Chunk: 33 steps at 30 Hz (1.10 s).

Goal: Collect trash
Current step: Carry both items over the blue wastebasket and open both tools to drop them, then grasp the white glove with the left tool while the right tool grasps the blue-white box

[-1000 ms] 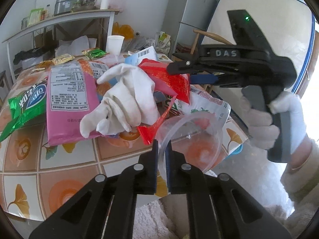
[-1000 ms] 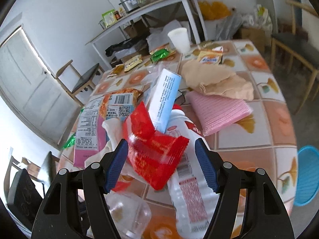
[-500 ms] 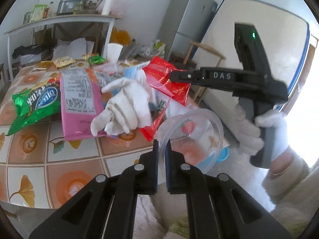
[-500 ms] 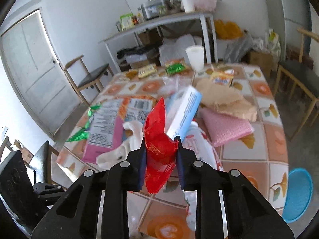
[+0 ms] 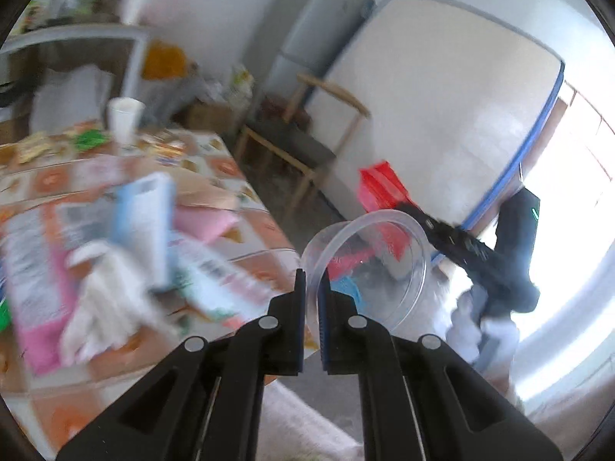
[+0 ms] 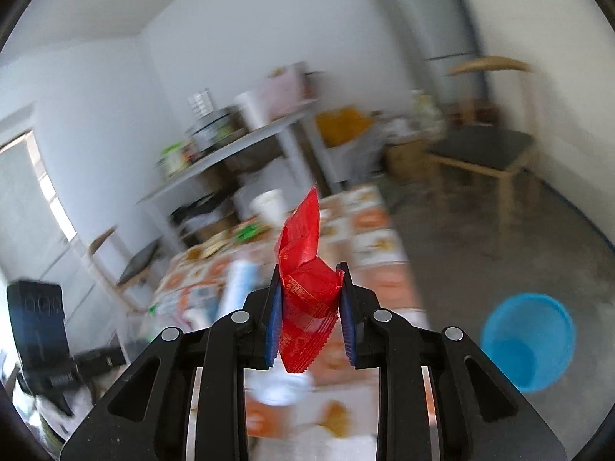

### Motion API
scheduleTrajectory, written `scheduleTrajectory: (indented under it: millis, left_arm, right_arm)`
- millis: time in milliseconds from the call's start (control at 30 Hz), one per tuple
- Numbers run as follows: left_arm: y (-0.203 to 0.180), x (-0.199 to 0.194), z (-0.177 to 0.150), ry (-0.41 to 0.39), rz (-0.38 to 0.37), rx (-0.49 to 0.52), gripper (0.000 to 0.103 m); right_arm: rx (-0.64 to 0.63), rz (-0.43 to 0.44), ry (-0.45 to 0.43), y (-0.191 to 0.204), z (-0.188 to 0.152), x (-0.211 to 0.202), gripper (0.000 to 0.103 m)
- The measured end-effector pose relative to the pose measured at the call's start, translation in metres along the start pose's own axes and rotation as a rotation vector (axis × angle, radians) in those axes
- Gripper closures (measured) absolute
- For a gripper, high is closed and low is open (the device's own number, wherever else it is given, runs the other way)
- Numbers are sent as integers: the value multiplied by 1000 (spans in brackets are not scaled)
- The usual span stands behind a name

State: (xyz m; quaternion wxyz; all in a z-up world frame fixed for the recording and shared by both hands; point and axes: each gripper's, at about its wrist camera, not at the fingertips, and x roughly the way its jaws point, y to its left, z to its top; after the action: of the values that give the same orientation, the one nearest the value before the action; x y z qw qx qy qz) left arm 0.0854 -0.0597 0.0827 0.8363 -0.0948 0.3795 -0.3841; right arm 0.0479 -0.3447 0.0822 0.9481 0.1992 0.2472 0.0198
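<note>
My left gripper (image 5: 313, 292) is shut on the rim of a clear plastic cup (image 5: 369, 265), held up off the table's edge. My right gripper (image 6: 309, 299) is shut on a crumpled red wrapper (image 6: 303, 269) that sticks up between its blue pads. In the left wrist view the right gripper (image 5: 407, 207) comes in from the right in a gloved hand (image 5: 484, 330), carrying the red wrapper (image 5: 378, 188) just behind the cup. More litter lies on the tiled table (image 5: 261, 226): a blue and white box (image 5: 144, 223), a white glove (image 5: 100, 299), a pink packet (image 5: 34, 292).
A blue bin (image 6: 528, 336) stands on the floor to the right of the table. A wooden chair (image 6: 484, 146) and a fridge (image 5: 307, 50) are at the back. A white paper cup (image 5: 123, 119) stands on the far table end. A shelf table (image 6: 238, 146) is behind.
The right gripper closed on the red wrapper and lifted it off the pile, swinging right. The left gripper rose and turned right with the clear cup still held.
</note>
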Motion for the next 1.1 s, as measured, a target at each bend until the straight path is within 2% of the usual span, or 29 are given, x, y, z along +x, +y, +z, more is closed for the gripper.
scheduleTrajectory:
  millis: [133,233,300,367,533,633,667,733,767,800,867,933,1100]
  left_arm:
    - [-40,87,50,174,-20,74,98]
    - [-68,159,72,320,-12,107,98]
    - [-90,206,76,393,36,159,98]
    - [-115,259,76,435,120,269,98]
    - [-138,357,60,580,209,350,98]
    - [-142,403,57,609,235,338,97]
    - [-145,418,59,600,229,320,96]
    - [-147,436,61,586,223,303,75]
    - [-149,445,63,575,224,286,50]
    - [-148,449,64,560,231,275,42]
    - [-151,453,65,533,235,253,42]
    - [-144,453,67,537,206,236,42]
    - [-137,417,83,479,159,243,41]
  right_arm:
    - [103,-155,-31,-60,-12,-20,78]
    - [180,-224,-16,-97,-22,-16,78]
    - [226,-257,4,-119,-30,-6,78]
    - [281,-276,28,-142,-36,9,78]
    - [438,-298,88,-202,-45,47,78]
    - [518,-337,92,-240,-41,64,72]
    - [538,-354,88,-250,-40,69,67]
    - [571,-375,91,-275,-38,87,55]
    - [580,-386,102,-285,-42,90,49]
    - [588,-401,119,-294,-44,97,46]
    - [601,-435,140,-307,-52,101,46]
    - [616,-441,140,-310,-60,98,46]
    - [594,-448,105,-297,-66,72,46]
